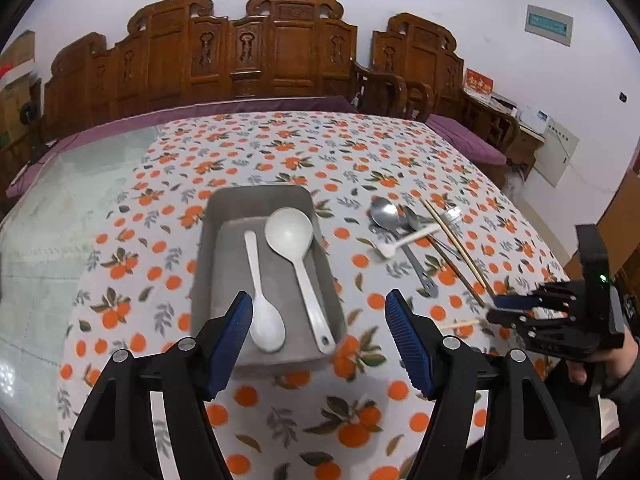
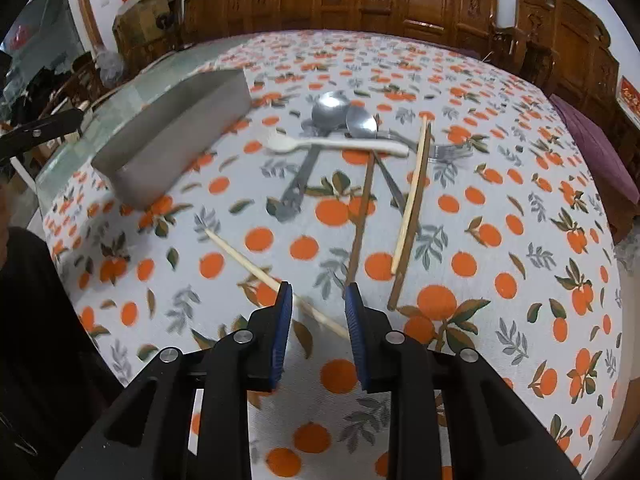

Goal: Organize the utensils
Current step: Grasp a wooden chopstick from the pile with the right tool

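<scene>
A grey tray [image 1: 256,196] sits mid-table and holds a white ladle [image 1: 290,232] and a white spoon [image 1: 266,328]. My left gripper [image 1: 319,300] hovers open over the tray's near end, holding nothing. Right of the tray lie metal spoons [image 2: 332,106], a small white spoon [image 2: 332,144], a fork [image 2: 448,152], a dark chopstick [image 2: 362,216] and a crossed pair of chopsticks [image 2: 412,200]. My right gripper [image 2: 319,288] is open low over the cloth. A light chopstick [image 2: 248,264] lies on the cloth and runs under its jaws, and the pads do not press on it.
An orange-print cloth [image 1: 360,152] covers most of the table, with bare glass [image 1: 80,184] to the left. Carved wooden benches [image 1: 260,52] with purple cushions stand behind. A hand [image 1: 592,364] holds the right gripper at the right edge of the left wrist view.
</scene>
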Demonstrator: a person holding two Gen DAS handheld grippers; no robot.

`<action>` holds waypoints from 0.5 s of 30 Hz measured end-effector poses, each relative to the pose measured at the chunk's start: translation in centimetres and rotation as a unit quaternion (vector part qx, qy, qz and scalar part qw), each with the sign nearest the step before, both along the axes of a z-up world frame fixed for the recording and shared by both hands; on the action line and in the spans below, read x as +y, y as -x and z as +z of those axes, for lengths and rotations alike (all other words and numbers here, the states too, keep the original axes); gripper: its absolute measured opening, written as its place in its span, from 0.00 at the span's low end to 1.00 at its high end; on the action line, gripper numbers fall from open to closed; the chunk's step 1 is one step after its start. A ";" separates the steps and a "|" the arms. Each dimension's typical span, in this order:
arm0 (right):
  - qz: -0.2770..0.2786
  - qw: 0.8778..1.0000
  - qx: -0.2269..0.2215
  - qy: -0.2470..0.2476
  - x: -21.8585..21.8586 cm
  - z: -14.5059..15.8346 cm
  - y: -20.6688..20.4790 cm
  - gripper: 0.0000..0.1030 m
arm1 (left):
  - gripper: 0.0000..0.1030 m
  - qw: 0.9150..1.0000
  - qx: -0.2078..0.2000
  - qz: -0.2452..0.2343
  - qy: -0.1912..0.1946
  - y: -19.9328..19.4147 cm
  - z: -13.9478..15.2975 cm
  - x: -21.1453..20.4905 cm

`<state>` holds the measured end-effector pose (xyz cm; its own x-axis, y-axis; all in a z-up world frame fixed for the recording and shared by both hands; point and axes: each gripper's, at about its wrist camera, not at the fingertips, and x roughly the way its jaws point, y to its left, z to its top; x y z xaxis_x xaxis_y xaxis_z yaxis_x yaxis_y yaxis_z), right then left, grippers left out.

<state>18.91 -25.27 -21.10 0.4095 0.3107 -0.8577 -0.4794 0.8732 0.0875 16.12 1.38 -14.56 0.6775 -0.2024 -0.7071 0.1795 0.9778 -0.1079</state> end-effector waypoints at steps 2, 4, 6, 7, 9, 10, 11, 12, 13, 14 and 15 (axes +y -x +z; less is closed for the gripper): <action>0.010 1.000 0.011 -0.009 -0.1 -0.3 0.0 0.29 | 0.64 1.000 0.003 -0.003 -0.002 0.4 -0.3 -0.5; 0.021 1.000 0.017 -0.002 0.1 -0.9 0.0 0.29 | 0.64 1.000 0.004 -0.005 -0.007 0.8 -0.5 -0.9; 0.031 0.999 0.017 0.005 0.5 -1.2 0.2 0.30 | 0.64 1.000 0.006 -0.006 -0.009 1.0 -0.7 -1.2; 0.035 0.999 0.017 0.008 0.6 -1.3 0.3 0.31 | 0.64 1.000 0.006 -0.006 -0.009 1.1 -0.7 -1.3; 0.042 0.999 0.016 0.016 0.9 -1.3 0.5 0.31 | 0.64 1.000 0.008 -0.006 -0.010 1.3 -0.8 -1.5; 0.048 0.999 0.016 0.020 1.1 -1.3 0.6 0.31 | 0.64 1.000 0.008 -0.006 -0.011 1.4 -0.8 -1.6; 0.054 0.998 0.015 0.024 1.3 -1.3 0.7 0.31 | 0.64 1.000 0.009 -0.006 -0.011 1.5 -0.9 -1.7; 0.060 0.998 0.011 0.031 1.4 -1.3 0.9 0.31 | 0.64 1.000 0.010 -0.006 -0.012 1.5 -1.0 -1.7; 0.066 0.997 0.005 0.042 1.7 -1.4 1.2 0.30 | 0.64 1.000 0.011 -0.006 -0.013 1.6 -1.0 -1.8; 0.069 0.997 0.002 0.046 1.8 -1.4 1.2 0.27 | 0.64 1.000 0.011 -0.006 -0.014 1.6 -1.0 -1.9; 0.071 0.997 0.004 0.044 1.8 -1.3 1.2 0.26 | 0.64 1.000 0.011 -0.005 -0.014 1.6 -1.0 -1.9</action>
